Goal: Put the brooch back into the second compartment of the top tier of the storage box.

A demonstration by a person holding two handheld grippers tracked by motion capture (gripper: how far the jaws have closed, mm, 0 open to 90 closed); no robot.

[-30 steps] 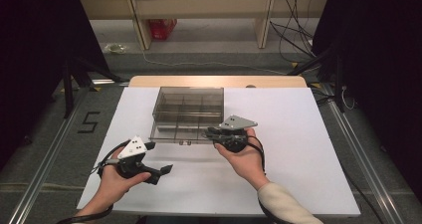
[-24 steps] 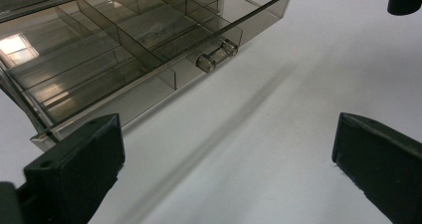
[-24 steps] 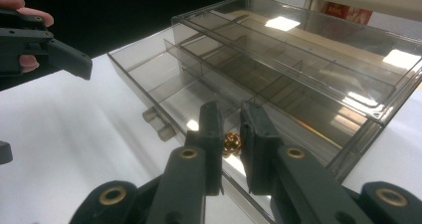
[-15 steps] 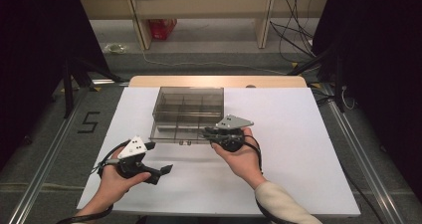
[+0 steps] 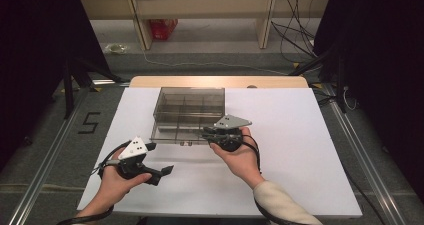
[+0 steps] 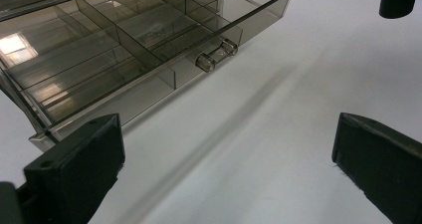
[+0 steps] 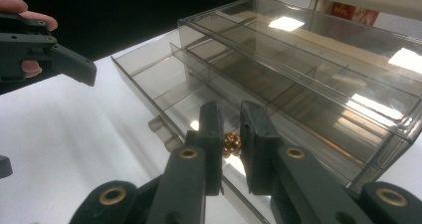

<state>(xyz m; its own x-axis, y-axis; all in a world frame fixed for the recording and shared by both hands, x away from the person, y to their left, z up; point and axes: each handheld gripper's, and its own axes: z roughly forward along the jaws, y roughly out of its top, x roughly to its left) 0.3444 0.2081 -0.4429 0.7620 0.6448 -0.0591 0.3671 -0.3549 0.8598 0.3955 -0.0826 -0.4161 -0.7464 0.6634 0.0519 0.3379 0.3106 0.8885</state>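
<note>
I'm clamping a tiny gold bead (image 7: 231,143) in my right gripper (image 7: 231,147) over the organizer's pulled-out drawer (image 7: 164,92), left gripper (image 6: 226,149) hanging wide apart beside it

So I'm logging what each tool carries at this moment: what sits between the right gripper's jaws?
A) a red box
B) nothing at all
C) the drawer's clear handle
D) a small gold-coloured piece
D: in the right gripper view the right gripper has its jaws nearly together on a small gold-coloured piece, held over the open drawer of the smoky clear organiser box.
</note>
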